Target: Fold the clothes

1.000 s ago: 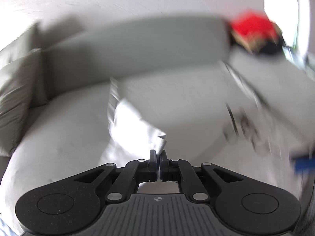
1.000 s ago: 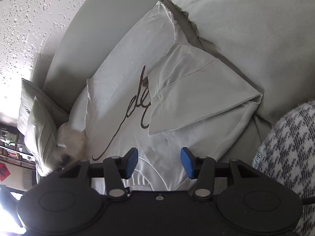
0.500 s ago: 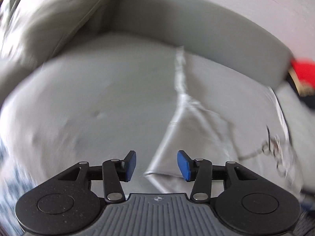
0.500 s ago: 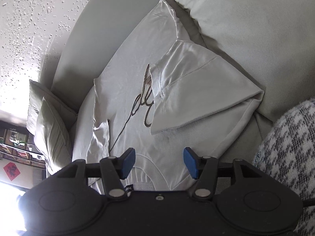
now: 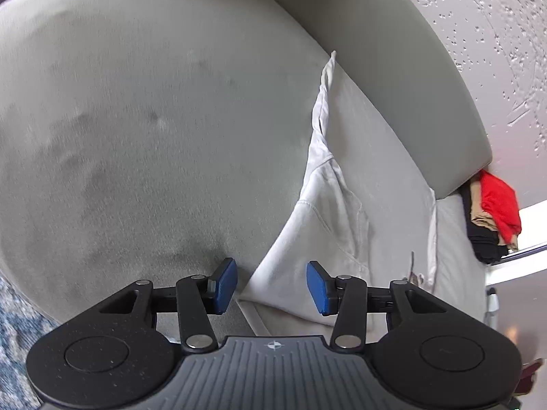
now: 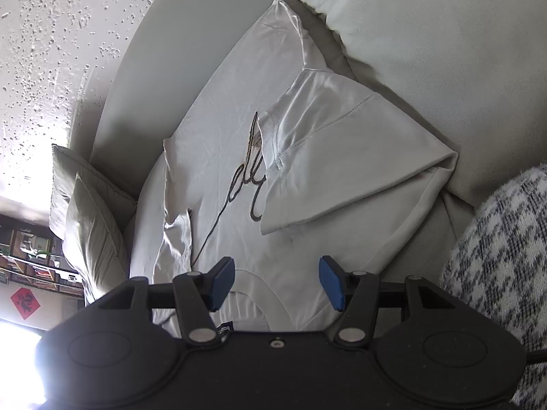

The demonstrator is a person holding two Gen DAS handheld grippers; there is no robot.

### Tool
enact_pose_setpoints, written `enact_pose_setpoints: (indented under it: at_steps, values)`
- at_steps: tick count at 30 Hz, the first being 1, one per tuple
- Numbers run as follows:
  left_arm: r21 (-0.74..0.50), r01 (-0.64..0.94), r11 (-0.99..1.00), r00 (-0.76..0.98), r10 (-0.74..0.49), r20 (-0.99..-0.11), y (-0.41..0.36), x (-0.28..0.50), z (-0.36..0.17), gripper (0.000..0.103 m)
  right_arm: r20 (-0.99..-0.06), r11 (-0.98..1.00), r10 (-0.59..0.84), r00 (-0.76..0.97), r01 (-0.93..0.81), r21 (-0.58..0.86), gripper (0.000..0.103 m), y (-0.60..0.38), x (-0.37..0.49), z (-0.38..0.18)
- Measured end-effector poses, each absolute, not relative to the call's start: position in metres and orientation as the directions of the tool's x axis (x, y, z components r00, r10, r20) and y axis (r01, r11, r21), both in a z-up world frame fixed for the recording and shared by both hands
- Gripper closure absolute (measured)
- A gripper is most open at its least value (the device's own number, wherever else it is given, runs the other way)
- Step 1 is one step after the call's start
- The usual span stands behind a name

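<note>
Shirt [image 6: 218,157], white with a dark cursive script across its chest, lies spread flat on the seat of a pale grey sofa [image 5: 130,130], its collar end nearest the right wrist camera. One sleeve [image 6: 345,157] is folded in over the body, covering part of the lettering, its outer fold reaching the gap beside a large seat cushion [image 6: 427,34]. The opposite sleeve [image 6: 176,249] lies crumpled along the shirt's other side, close to two back pillows [image 6: 89,225] propped in the sofa's corner.

From the left wrist view, that same edge of the shirt [image 5: 328,212] runs as a rumpled ridge from the sofa's backrest down toward the camera, with a corner of cloth lying between the blue pads of the left gripper [image 5: 271,283]. Its jaws are closing, yet the pads stand clear of the fabric on both sides and press on nothing.

The right gripper [image 6: 277,282] hovers over the collar area with its jaws parted and nothing between its pads; the neckline seam curves just under them.

A black-and-white houndstooth throw [image 6: 499,259] fills the right edge of the right wrist view. Beyond the sofa's far arm, a stack of folded garments topped with red [image 5: 495,212] sits by a bright window. A textured white wall [image 5: 495,17] rises behind the backrest.
</note>
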State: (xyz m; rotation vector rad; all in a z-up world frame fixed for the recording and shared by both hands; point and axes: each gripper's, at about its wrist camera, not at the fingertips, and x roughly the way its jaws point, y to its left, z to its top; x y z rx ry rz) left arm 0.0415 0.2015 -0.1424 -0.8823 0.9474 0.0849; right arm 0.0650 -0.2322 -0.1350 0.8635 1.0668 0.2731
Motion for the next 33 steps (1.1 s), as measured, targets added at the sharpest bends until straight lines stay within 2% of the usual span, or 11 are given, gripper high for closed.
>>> enact_pose_setpoints:
  at_steps: [2,4,7,12,16,20,23,26,28,30,33]
  values:
    - [-0.633,-0.442,0.636,0.597,-0.318,-0.737,0.201,0.044,-0.147,0.073,-0.649,0.649,0.584,0.487,0.200,0.734,0.049,-0.233,0.065,-0.136]
    - [-0.639,-0.461,0.616,0.585,-0.330,-0.741,0.201,0.047,-0.152,0.093,-0.646,0.644,0.586,0.488,0.204,0.738,0.049,-0.234,0.065,-0.137]
    - [-0.627,-0.464,0.626,0.579,-0.321,-0.749,0.196,0.055,-0.151,0.099,-0.648,0.646,0.585,0.487,0.204,0.736,0.049,-0.233,0.066,-0.137]
    - [-0.486,-0.534,0.692,0.547,-0.156,-0.822,0.172,0.051,-0.125,0.098,-0.651,0.650,0.583,0.486,0.200,0.733,0.049,-0.233,0.067,-0.136]
    - [-0.312,-0.465,0.829,0.514,-0.034,-0.857,0.137,0.063,-0.110,0.091,-0.663,0.675,0.576,0.478,0.180,0.715,0.049,-0.232,0.068,-0.132]
    - [-0.182,-0.419,0.890,0.551,0.090,-0.830,0.128,0.045,-0.089,0.081,-0.672,0.714,0.553,0.492,0.135,0.687,0.047,-0.234,0.064,-0.116]
    - [-0.057,-0.358,0.932,0.603,0.183,-0.777,0.119,0.035,-0.074,0.081,-0.655,0.730,0.537,0.532,0.098,0.677,0.044,-0.243,0.062,-0.102]
    - [-0.015,-0.293,0.956,0.645,0.187,-0.741,0.129,0.041,-0.065,0.078,-0.665,0.751,0.467,0.583,0.136,0.647,0.043,-0.261,0.070,-0.100]
    - [-0.027,-0.244,0.969,0.659,0.145,-0.738,0.125,0.058,-0.065,0.072,-0.681,0.751,0.417,0.602,0.195,0.631,0.048,-0.274,0.081,-0.106]
    - [-0.040,-0.222,0.974,0.653,0.118,-0.748,0.124,0.082,-0.073,0.072,-0.696,0.766,0.369,0.615,0.222,0.603,0.082,-0.280,0.093,-0.111]
    - [-0.061,-0.225,0.972,0.624,0.096,-0.776,0.126,0.120,-0.094,0.076,-0.713,0.793,0.328,0.620,0.229,0.564,0.085,-0.283,0.115,-0.120]
